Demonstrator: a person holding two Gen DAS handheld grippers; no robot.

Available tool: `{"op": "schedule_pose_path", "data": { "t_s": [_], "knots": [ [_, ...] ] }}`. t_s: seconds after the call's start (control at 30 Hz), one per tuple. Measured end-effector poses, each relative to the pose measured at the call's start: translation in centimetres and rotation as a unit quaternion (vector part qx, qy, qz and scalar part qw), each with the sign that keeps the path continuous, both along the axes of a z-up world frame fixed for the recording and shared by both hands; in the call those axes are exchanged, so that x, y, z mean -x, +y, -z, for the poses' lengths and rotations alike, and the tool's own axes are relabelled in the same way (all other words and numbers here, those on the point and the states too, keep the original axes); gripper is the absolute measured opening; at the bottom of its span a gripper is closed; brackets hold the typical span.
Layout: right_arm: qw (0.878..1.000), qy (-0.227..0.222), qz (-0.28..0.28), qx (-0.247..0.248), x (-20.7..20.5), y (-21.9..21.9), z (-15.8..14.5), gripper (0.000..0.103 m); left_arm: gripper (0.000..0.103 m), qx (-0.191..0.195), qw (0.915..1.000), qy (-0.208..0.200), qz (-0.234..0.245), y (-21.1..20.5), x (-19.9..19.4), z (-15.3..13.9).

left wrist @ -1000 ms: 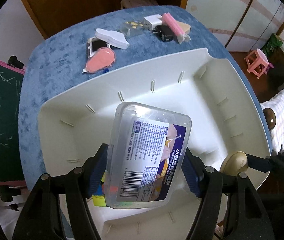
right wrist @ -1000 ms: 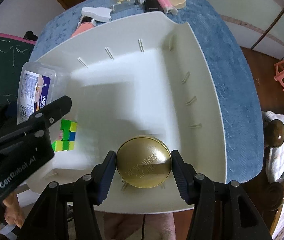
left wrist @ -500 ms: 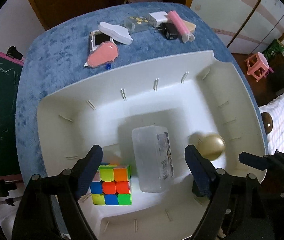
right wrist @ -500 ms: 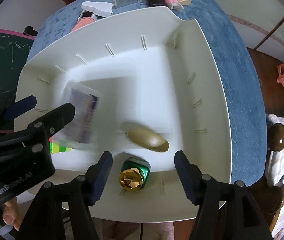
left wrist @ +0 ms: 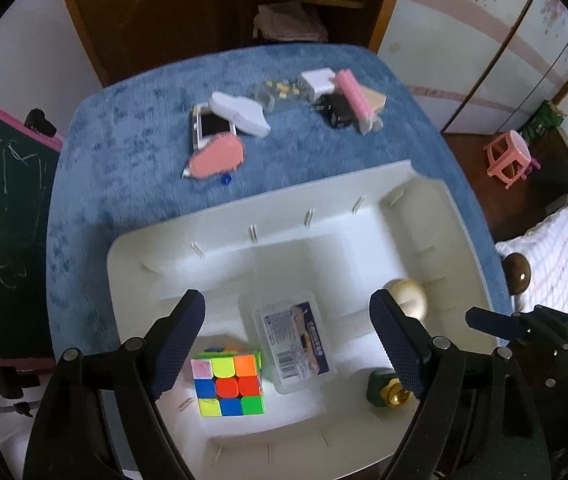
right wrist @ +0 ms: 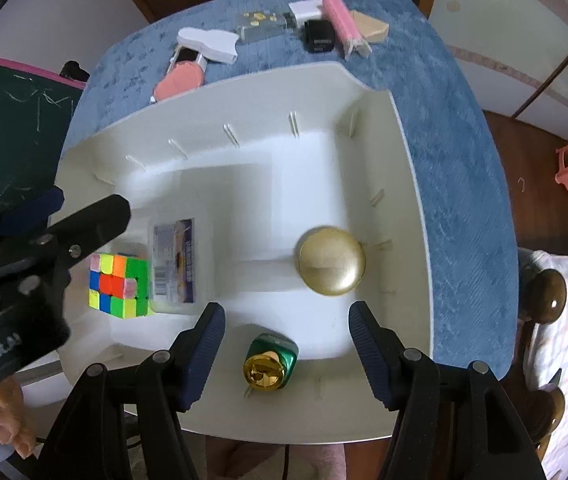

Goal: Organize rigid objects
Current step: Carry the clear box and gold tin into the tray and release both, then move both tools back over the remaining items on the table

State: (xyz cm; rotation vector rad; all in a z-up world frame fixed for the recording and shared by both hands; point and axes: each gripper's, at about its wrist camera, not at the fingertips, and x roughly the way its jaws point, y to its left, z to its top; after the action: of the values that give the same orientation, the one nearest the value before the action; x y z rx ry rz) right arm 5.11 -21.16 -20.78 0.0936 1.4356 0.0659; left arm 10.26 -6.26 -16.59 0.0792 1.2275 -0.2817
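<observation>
A white bin (left wrist: pixel 436 200) (right wrist: pixel 400 128) sits on the blue table. Inside lie a colourful puzzle cube (left wrist: pixel 228 384) (right wrist: pixel 118 284), a clear plastic box (left wrist: pixel 294 346) (right wrist: pixel 174 266), a round gold tin (left wrist: pixel 408 298) (right wrist: pixel 332 266) and a green bottle with a gold cap (left wrist: pixel 384 390) (right wrist: pixel 270 362). My left gripper (left wrist: pixel 288 340) is open and empty above the cube and box. My right gripper (right wrist: pixel 286 354) is open and empty above the green bottle.
On the table beyond the bin lie a pink brush (left wrist: pixel 216 158), a phone (left wrist: pixel 210 126), a white case (left wrist: pixel 240 112), a clear small box (left wrist: pixel 274 94), a white charger (left wrist: pixel 316 82), a black adapter (left wrist: pixel 336 114) and a pink pack (left wrist: pixel 354 94). A chalkboard (left wrist: pixel 0 208) stands left.
Both grippers opened and pulled up and back. The clear box dropped from the left one and the gold tin from the right one into the bin; the tin rolled toward the bin's right wall.
</observation>
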Motion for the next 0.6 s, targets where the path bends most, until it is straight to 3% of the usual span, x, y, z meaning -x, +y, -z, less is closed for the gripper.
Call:
{"op": "schedule_pose_path", "data": {
  "t_s": [0.6],
  "knots": [
    [0.996, -0.087, -0.004, 0.001, -4.4, -2.2, -6.4, 0.065, 0.088, 0.035, 0.9965, -0.048, -0.059, 1.7, -5.1, -5.0]
  ]
}}
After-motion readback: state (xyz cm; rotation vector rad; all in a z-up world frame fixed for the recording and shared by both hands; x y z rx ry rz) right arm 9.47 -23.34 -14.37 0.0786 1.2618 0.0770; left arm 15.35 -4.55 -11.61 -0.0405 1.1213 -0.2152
